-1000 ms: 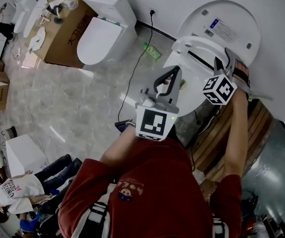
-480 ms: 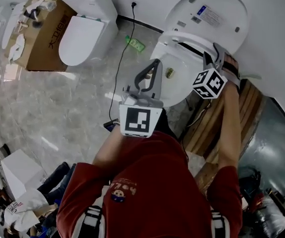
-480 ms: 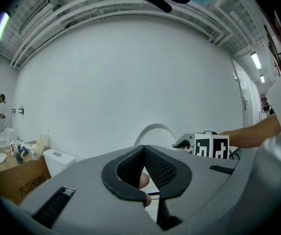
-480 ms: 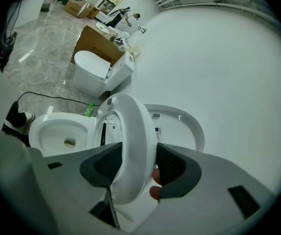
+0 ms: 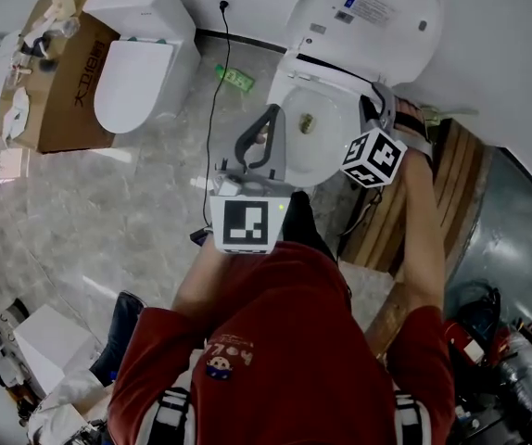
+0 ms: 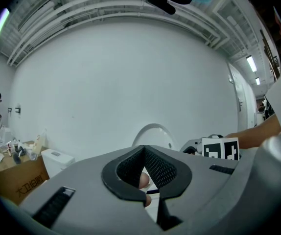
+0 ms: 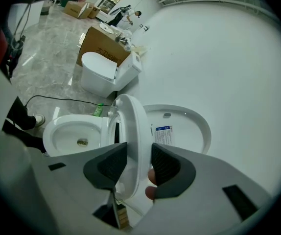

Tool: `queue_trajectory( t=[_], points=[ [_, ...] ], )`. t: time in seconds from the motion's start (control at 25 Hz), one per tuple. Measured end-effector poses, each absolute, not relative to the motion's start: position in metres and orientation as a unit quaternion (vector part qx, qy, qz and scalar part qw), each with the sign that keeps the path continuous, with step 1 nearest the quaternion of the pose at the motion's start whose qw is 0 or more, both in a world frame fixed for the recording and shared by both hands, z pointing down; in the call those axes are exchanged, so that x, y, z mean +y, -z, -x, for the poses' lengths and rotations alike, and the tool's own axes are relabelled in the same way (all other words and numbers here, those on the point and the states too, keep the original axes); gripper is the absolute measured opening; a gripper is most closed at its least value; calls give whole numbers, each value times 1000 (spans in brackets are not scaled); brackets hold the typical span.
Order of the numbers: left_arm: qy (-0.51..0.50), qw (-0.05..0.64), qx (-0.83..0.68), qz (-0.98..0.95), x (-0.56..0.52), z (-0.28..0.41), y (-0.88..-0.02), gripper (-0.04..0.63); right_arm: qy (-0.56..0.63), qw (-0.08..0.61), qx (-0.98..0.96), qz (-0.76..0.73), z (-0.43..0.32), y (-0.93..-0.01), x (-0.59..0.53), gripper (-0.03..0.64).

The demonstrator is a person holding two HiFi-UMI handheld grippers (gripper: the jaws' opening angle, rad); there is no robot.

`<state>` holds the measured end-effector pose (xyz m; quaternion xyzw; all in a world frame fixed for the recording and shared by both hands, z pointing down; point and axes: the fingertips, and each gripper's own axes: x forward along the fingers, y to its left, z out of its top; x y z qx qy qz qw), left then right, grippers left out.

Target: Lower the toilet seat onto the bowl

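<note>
The white toilet has its lid (image 5: 368, 17) up against the wall and its seat (image 5: 326, 70) raised over the open bowl (image 5: 289, 160). My right gripper (image 5: 377, 98) is at the seat's right edge. In the right gripper view the upright seat (image 7: 130, 131) stands between the jaws of the right gripper (image 7: 139, 163), which have just been closing, and the pads lie against both of its faces. My left gripper (image 5: 271, 112) hovers by the bowl's left side, shut on nothing. In the left gripper view the left gripper (image 6: 144, 148) points level at the wall and the lid (image 6: 152, 133).
A second toilet (image 5: 136, 63) and a cardboard box (image 5: 62, 77) stand at the left. A black cable (image 5: 212, 91) runs across the marble floor. Wooden planks (image 5: 447, 184) lie right of the bowl, close to my right arm.
The head view has swung, so the toilet sits further left. The right gripper has stayed at the seat's edge. The left gripper has come closer to the bowl's left side.
</note>
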<state>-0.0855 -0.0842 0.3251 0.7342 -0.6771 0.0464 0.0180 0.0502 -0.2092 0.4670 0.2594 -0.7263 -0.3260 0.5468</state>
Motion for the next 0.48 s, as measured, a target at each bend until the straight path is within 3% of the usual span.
queue_trajectory(
  t=[0.48],
  points=[
    [-58,28,-660,-749,-54,87,-341,11,316,562,-724,-245,-55,-500,-146,138]
  ],
)
